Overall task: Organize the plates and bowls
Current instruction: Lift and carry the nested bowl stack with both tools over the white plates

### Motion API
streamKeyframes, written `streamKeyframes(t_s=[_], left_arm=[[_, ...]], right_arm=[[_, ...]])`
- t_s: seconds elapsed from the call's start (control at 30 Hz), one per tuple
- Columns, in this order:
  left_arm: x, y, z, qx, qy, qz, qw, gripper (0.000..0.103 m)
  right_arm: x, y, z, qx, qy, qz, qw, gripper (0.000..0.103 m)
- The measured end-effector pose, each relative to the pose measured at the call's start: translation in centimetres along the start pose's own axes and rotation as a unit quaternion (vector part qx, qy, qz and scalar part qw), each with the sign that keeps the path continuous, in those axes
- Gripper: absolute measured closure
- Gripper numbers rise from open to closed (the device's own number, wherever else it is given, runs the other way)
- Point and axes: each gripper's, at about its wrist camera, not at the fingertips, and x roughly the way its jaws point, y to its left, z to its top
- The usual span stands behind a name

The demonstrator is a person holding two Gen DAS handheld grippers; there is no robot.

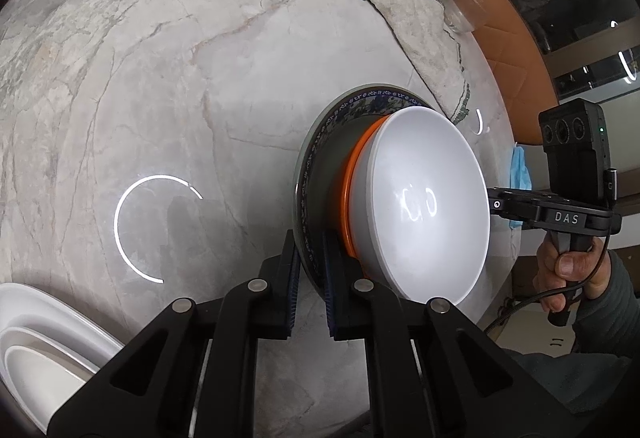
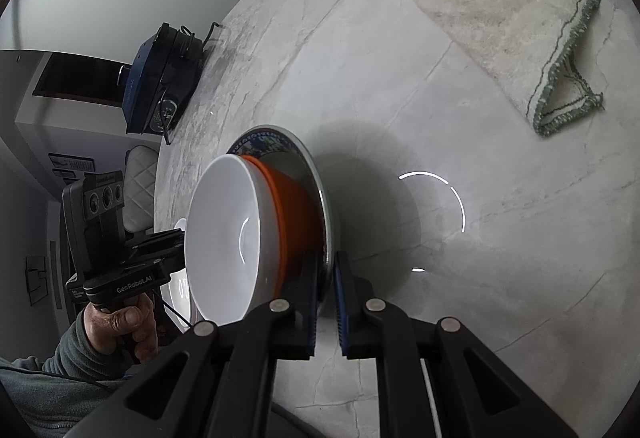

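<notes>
Stack: white bowl [image 1: 420, 206] nested in orange bowl [image 1: 352, 194], both on the patterned plate [image 1: 320, 166], over the marble bench [image 1: 180, 58].
Left gripper [image 1: 310, 286]: fingers clamped on the plate rim at 6 o'clock.
Right gripper [image 2: 328, 302]: fingers clamped on the opposite rim.
Key relation: plate held between both grippers, neither nearer.
Other dishes: white dishes [image 1: 44, 342] at 8 o'clock in the left view.
</notes>
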Motion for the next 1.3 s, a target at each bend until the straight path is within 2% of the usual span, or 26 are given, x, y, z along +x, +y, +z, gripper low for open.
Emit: streamKeyframes(t_s=[0.4,0.73,1.03,1.3], left_arm=[[-2.4,-0.3,-0.2,-0.007,-0.019,0.006,0.9998,0.096],[-7.8,0.4,-1.2,-0.027,-0.054,0.008,0.9981,0.096],[-16.8,3.5,-4.8,-0.065,-0.108,0.018,0.9918,0.096],[-25.9,7.8,-9.8,-0.104,-0.15,0.055,0.9816,0.096]], right_arm=[[-0.3,1.3,0.4,-0.005,0.002,-0.003,1.0,0.091],[-1.4,5.3,1.1,-0.036,0.001,0.0,0.999,0.091],[-1.3,12.9,1.8,-0.099,0.011,0.02,0.995,0.091],[1.4,21.8,1.3,-0.163,0.044,0.052,0.984,0.091]])
